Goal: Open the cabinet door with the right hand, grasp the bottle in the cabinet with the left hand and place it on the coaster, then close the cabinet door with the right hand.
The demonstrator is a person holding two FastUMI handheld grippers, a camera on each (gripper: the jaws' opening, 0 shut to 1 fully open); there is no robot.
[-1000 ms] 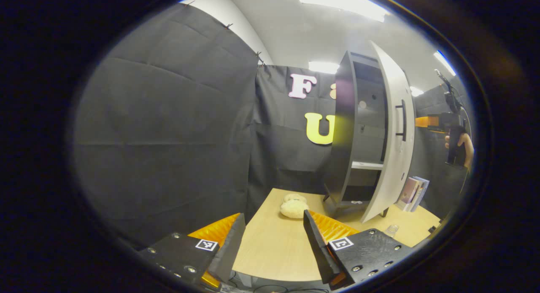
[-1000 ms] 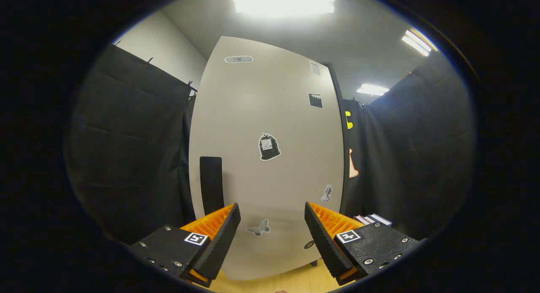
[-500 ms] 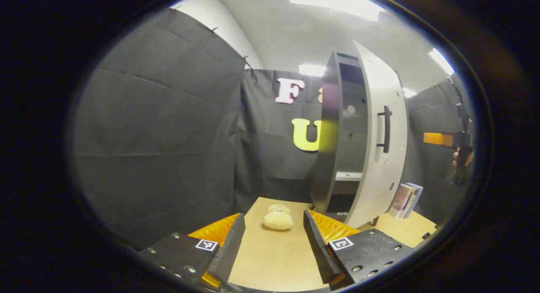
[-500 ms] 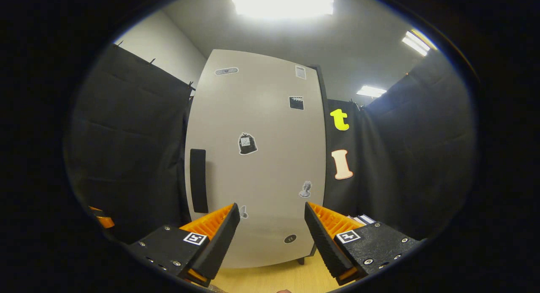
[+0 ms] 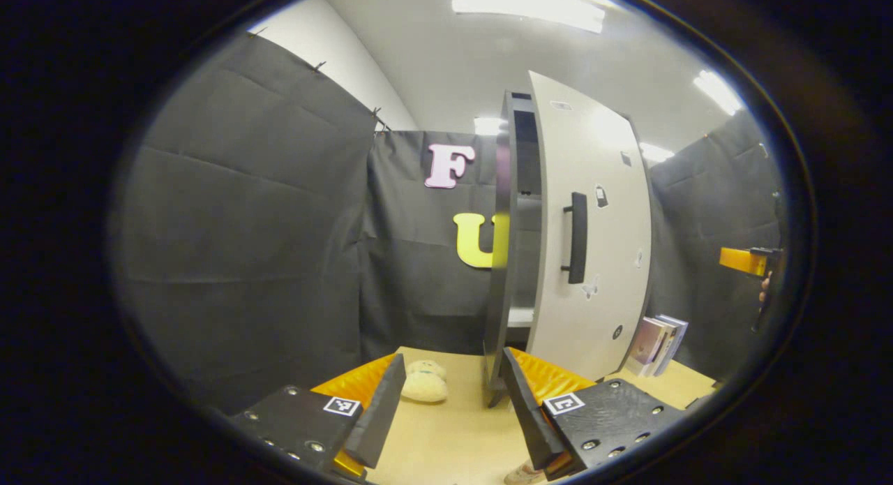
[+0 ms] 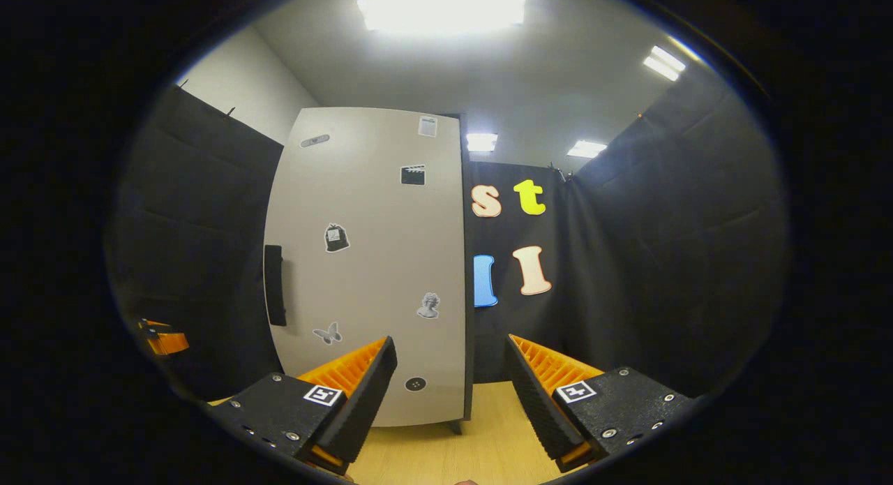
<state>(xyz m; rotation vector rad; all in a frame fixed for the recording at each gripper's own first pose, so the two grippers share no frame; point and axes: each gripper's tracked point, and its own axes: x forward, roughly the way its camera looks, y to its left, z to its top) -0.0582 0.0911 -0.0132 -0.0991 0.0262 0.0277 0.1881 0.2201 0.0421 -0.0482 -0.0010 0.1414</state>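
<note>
My left tool (image 5: 450, 401) hangs low over the pale wooden worktop (image 5: 453, 436), its two fingers spread apart with nothing between them. Just beyond them, in the left gripper view, a small cream plush toy (image 5: 424, 387) lies on the worktop. To its right stands the tall dark cabinet (image 5: 501, 262). Its pale door (image 5: 600, 262) is almost closed, leaving a narrow gap on the left edge through which I see a light shelf (image 5: 520, 316) inside. I cannot see the bottle or the coaster from here. A black upright handle (image 5: 577, 237) sits near the door's left edge, and small stickers dot the door. To the right of the cabinet, a few books (image 5: 656, 342) lean upright on the worktop. At the far right edge, my right tool (image 5: 746, 260) hovers in the air, well apart from the door.

In the right gripper view, my right tool (image 6: 450, 394) is also spread wide and empty, pointing at the cabinet door (image 6: 370, 262) without touching it. The handle (image 6: 275, 285) shows on the door's left side. At the far left edge, part of my left tool (image 6: 162, 340) peeks in, low and to the left of the door.
</note>
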